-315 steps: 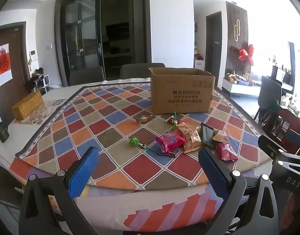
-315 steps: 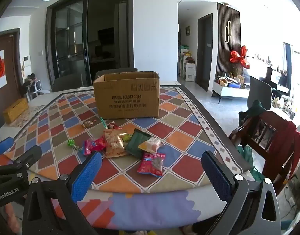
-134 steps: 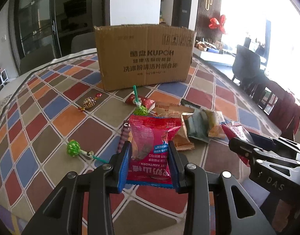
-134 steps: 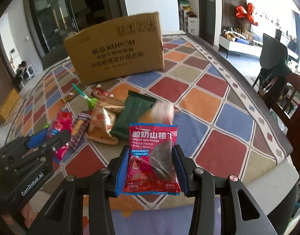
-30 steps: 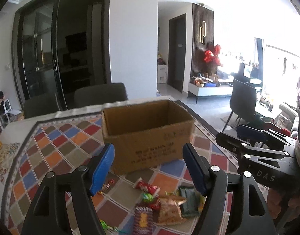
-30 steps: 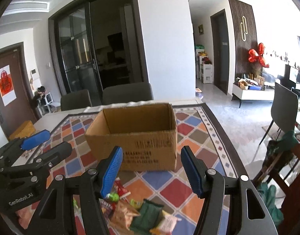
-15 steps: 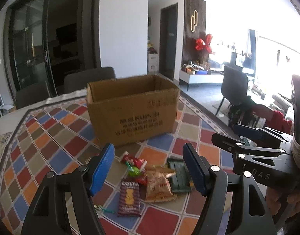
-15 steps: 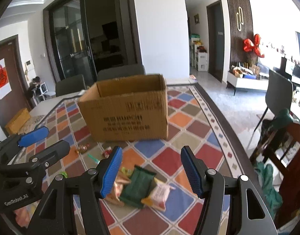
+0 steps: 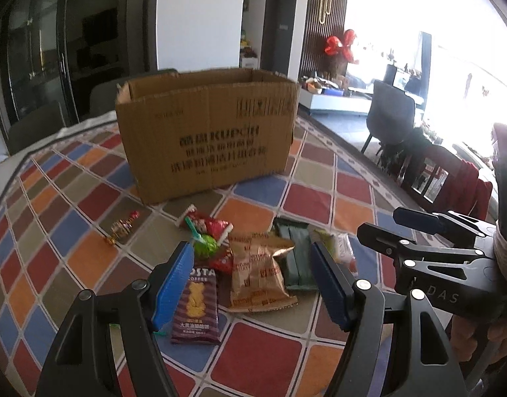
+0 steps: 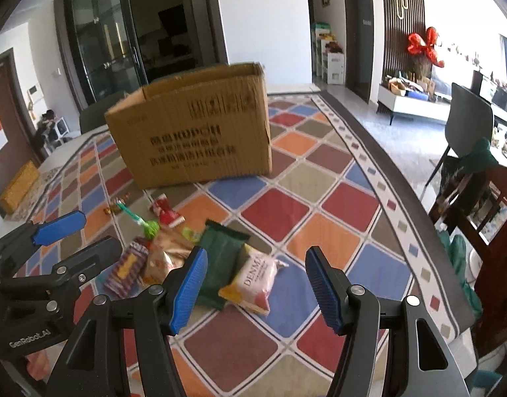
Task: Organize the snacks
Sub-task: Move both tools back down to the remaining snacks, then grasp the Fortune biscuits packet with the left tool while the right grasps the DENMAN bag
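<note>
An open cardboard box (image 9: 207, 132) stands on the checkered tablecloth; it also shows in the right wrist view (image 10: 193, 135). A pile of snacks lies in front of it: a purple Costa biscuit pack (image 9: 195, 307), a brown pack (image 9: 258, 271), a dark green pack (image 9: 294, 258), a green lollipop (image 9: 203, 241) and a red wrapper (image 9: 210, 225). My left gripper (image 9: 253, 284) is open and empty, low over the pile. My right gripper (image 10: 256, 287) is open and empty over a white and pink Denma pack (image 10: 256, 278) next to the green pack (image 10: 220, 258).
A gold-wrapped candy (image 9: 121, 228) lies apart to the left of the pile. The table edge (image 10: 402, 178) curves along the right, with a wooden chair (image 10: 481, 218) draped in red and green cloth beside it. A yellow box (image 10: 18, 182) sits far left.
Both grippers have come down and forward from above the box toward the snack pile. Both stay open and empty. The two red hawthorn packs held earlier are out of sight.
</note>
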Action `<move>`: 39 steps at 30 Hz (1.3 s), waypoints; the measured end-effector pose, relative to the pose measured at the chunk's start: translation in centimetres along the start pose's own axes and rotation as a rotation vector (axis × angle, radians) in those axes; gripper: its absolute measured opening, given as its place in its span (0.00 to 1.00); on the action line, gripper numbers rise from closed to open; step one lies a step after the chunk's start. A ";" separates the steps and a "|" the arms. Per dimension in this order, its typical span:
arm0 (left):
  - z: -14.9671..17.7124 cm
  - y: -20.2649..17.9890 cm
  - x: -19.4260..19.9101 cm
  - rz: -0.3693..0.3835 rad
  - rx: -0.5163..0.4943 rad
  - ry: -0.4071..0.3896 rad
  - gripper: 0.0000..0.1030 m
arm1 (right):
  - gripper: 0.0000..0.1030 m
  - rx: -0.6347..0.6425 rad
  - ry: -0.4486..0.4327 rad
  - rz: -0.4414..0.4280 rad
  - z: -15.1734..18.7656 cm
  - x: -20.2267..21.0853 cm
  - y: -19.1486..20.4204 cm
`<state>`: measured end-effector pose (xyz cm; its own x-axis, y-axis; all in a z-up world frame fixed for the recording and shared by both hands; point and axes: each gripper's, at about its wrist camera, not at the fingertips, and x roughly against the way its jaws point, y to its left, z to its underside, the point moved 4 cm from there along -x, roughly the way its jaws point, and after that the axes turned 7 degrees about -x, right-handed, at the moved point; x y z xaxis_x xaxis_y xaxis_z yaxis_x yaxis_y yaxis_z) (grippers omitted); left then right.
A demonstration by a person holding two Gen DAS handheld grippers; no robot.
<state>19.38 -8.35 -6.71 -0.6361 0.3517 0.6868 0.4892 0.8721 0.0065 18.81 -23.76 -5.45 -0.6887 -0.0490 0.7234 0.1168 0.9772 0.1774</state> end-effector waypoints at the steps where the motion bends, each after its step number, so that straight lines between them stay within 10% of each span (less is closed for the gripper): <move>1: 0.1 0.1 -0.3 0.002 0.002 0.007 0.69 | 0.61 -0.002 0.009 0.005 0.2 -0.4 -0.1; 24: 1.7 0.3 -6.2 0.068 0.023 0.123 0.58 | 0.60 -0.062 0.139 0.012 1.8 -5.3 -1.0; 39: 1.8 0.0 -7.2 0.081 0.045 0.149 0.35 | 0.36 -0.070 0.169 -0.012 2.0 -6.5 -0.6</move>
<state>22.92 -10.27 -12.99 -0.4980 0.3703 0.7841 0.5062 0.8583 -0.0838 21.75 -23.66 -11.59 -0.5612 -0.1005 0.8216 0.1629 0.9598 0.2287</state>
